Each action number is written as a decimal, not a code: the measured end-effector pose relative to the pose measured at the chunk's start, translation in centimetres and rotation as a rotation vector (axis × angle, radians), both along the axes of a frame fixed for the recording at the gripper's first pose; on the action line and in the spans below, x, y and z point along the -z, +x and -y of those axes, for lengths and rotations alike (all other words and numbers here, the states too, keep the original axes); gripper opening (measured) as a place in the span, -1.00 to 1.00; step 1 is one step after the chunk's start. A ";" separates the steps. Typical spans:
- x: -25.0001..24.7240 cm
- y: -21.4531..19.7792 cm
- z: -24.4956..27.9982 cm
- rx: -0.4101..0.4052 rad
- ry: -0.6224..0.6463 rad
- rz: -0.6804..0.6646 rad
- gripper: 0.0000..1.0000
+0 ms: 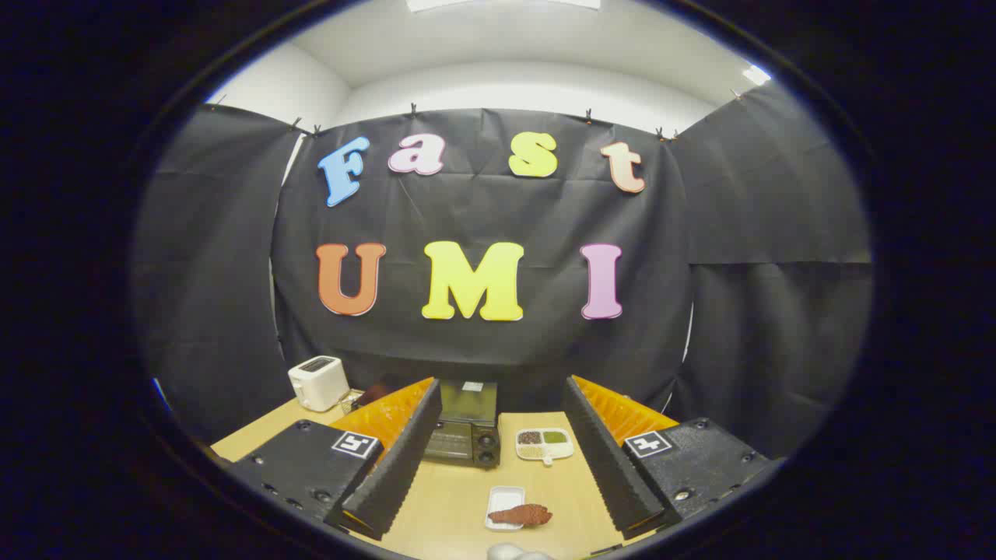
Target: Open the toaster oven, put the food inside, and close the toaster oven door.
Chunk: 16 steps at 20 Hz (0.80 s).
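Observation:
A black toaster oven (464, 430) stands at the far side of the wooden table (451, 505), its glass door closed. A reddish-brown piece of food (521, 514) lies partly on a small white plate (504, 504) nearer to me, between the fingers' line and a little below them. My gripper (502, 400) is held above the table, open wide, with nothing between its fingers. The oven sits beyond the fingers, closer to the left one.
A white pop-up toaster (318, 382) stands at the back left of the table. A white divided tray (544, 444) with dark, green and pale grains lies right of the oven. Something pale and rounded (516, 552) shows at the table's near edge.

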<state>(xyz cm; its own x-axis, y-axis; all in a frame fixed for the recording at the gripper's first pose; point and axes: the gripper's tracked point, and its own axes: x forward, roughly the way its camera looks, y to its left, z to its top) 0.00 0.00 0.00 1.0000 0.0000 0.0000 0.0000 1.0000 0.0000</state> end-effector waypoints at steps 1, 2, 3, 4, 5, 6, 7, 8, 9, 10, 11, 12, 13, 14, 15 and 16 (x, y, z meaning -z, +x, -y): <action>-0.1 0.3 -0.1 0.003 -0.011 -0.003 1.00; 0.1 0.1 0.0 0.000 -0.018 0.002 1.00; 0.0 0.1 -0.1 -0.004 -0.019 0.003 1.00; 0.1 0.2 -0.1 -0.004 -0.018 -0.001 1.00; 0.2 0.2 -0.2 -0.005 -0.013 -0.004 1.00; 0.3 0.5 -0.4 -0.005 -0.007 -0.008 1.00; 0.4 0.7 -0.7 -0.009 -0.007 -0.012 1.00; 0.6 1.2 -1.1 -0.005 -0.016 -0.014 1.00; 0.6 1.3 -1.4 -0.003 -0.022 -0.011 1.00; 0.4 1.3 -1.8 -0.003 -0.022 -0.005 1.00; 0.4 1.4 -2.2 -0.002 -0.021 -0.007 1.00; 0.6 1.2 -2.5 -0.005 -0.017 -0.011 1.00; 0.5 1.1 -2.9 -0.006 -0.015 -0.010 1.00; 0.5 1.1 -3.0 -0.004 -0.015 -0.007 1.00; 0.3 1.0 -3.3 -0.002 -0.020 -0.002 1.00; 0.2 1.0 -3.7 0.000 -0.022 0.006 1.00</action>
<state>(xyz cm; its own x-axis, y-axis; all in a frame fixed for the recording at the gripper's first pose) 0.96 3.66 -0.16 1.0000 0.0005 0.0058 -0.0003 0.9997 -0.0224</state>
